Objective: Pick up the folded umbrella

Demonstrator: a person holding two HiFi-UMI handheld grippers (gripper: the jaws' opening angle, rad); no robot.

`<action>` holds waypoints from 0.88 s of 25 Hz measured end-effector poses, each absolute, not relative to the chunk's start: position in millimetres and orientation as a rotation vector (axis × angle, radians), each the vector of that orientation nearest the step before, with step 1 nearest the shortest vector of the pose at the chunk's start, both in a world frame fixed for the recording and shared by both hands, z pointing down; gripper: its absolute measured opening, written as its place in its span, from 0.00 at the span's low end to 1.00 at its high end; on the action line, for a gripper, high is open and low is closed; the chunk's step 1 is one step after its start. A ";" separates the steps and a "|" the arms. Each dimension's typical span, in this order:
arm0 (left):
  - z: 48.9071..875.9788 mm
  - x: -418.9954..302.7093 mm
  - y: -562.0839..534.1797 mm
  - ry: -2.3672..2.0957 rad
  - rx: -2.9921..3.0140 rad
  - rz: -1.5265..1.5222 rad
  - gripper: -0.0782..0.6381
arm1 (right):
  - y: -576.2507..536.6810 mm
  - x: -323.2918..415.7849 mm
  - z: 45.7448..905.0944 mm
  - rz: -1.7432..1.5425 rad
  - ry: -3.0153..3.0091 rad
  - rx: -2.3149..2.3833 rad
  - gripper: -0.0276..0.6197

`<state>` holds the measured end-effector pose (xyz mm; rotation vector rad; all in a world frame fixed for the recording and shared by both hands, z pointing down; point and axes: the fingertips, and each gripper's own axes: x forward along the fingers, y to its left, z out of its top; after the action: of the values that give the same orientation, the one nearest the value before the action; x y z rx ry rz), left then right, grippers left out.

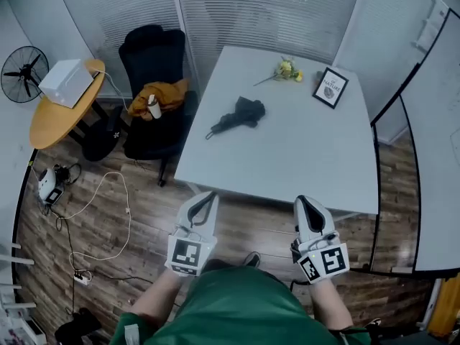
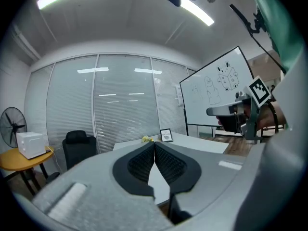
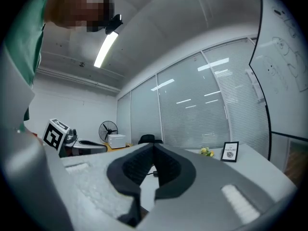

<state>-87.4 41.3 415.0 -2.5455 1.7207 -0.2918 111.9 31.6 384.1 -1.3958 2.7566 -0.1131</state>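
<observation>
A black folded umbrella [image 1: 239,116] lies on the white table [image 1: 302,157], left of its middle. My left gripper [image 1: 210,195] and right gripper [image 1: 302,200] hang side by side over the wood floor, short of the table's near edge. Both point level toward the table. The left gripper [image 2: 154,143] has its jaws shut with nothing between them. The right gripper [image 3: 153,147] is also shut and empty. In the right gripper view only a dark tip of the umbrella [image 3: 153,174] peeks out below the jaws.
A bunch of yellow flowers [image 1: 286,70] and a framed picture [image 1: 330,87] stand at the table's far end. A black chair [image 1: 154,92] with an orange cloth sits left of the table, beside a round wooden table [image 1: 54,121], a fan [image 1: 21,74] and cables [image 1: 100,207]. A whiteboard [image 1: 435,164] stands to the right.
</observation>
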 end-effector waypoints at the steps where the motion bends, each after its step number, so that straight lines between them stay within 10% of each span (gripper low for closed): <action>1: 416.0 -86.3 34.0 1.735 -2.534 -0.306 0.12 | 24.1 115.8 385.2 -0.141 2.756 -1.383 0.05; 22: 484.8 -142.0 -187.4 1.587 -2.712 -0.423 0.13 | -140.8 67.7 416.8 -0.290 2.699 -1.634 0.05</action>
<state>-142.0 -187.4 484.8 -2.7122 1.5874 -0.4229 67.7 -140.8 416.8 -1.6341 2.6991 -0.2897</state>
